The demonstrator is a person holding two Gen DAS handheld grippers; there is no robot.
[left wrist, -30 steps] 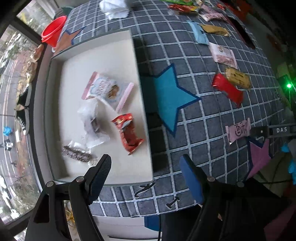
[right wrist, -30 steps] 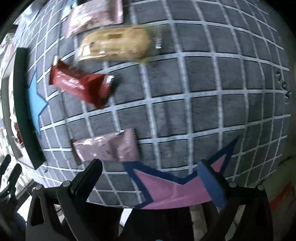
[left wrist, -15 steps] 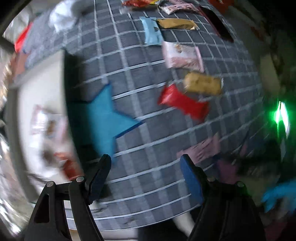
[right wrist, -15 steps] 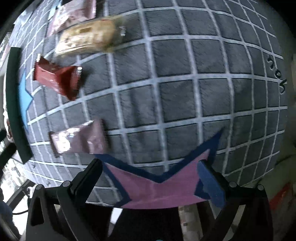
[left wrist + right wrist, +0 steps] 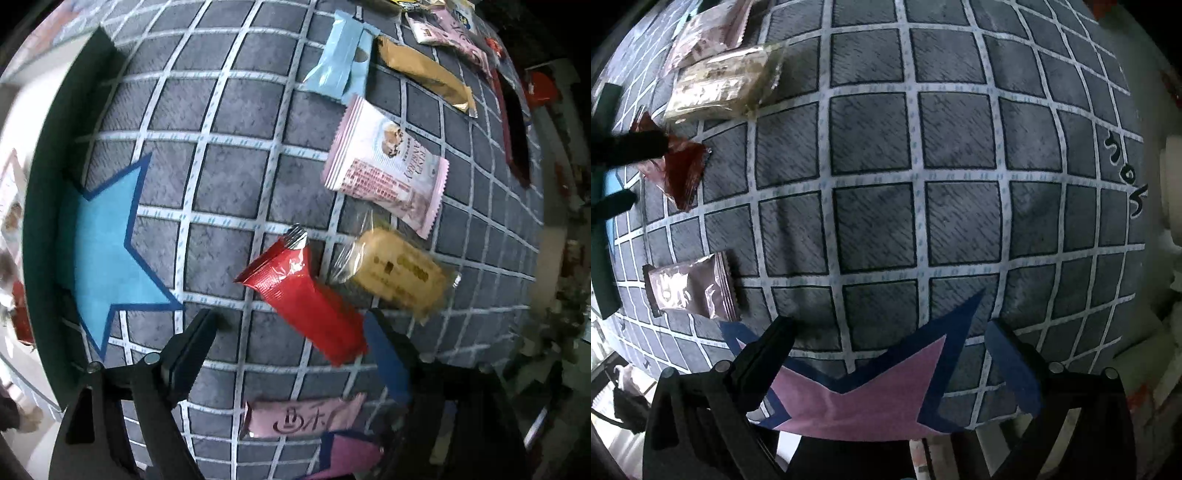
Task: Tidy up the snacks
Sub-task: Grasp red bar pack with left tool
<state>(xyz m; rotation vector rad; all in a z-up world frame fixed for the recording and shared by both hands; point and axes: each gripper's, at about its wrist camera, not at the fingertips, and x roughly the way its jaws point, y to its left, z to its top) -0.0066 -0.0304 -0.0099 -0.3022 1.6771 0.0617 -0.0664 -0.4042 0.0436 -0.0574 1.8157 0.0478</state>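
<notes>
My left gripper (image 5: 291, 332) is open, low over the grey grid cloth, with a red snack packet (image 5: 303, 295) lying between its fingers. A clear-wrapped biscuit (image 5: 397, 275) lies right beside the packet. A pink packet (image 5: 303, 419) lies below the fingers. My right gripper (image 5: 890, 343) is open and empty over a pink star patch (image 5: 857, 398). In the right wrist view the red packet (image 5: 681, 173), the biscuit (image 5: 720, 86) and the pink packet (image 5: 690, 288) lie at the left, and the left gripper's dark fingers (image 5: 631, 147) reach over the red packet.
A pale pink cookie bag (image 5: 384, 166), a light blue packet (image 5: 340, 62) and a tan packet (image 5: 424, 74) lie further back. The white tray's dark wall (image 5: 40, 206) stands at the left, beside a blue star patch (image 5: 103, 251). The cloth's edge (image 5: 1145, 258) is at the right.
My left gripper has swung from above the tray to the right and come down around the red packet. My right gripper has shifted right, so the packets sit further left in its view.
</notes>
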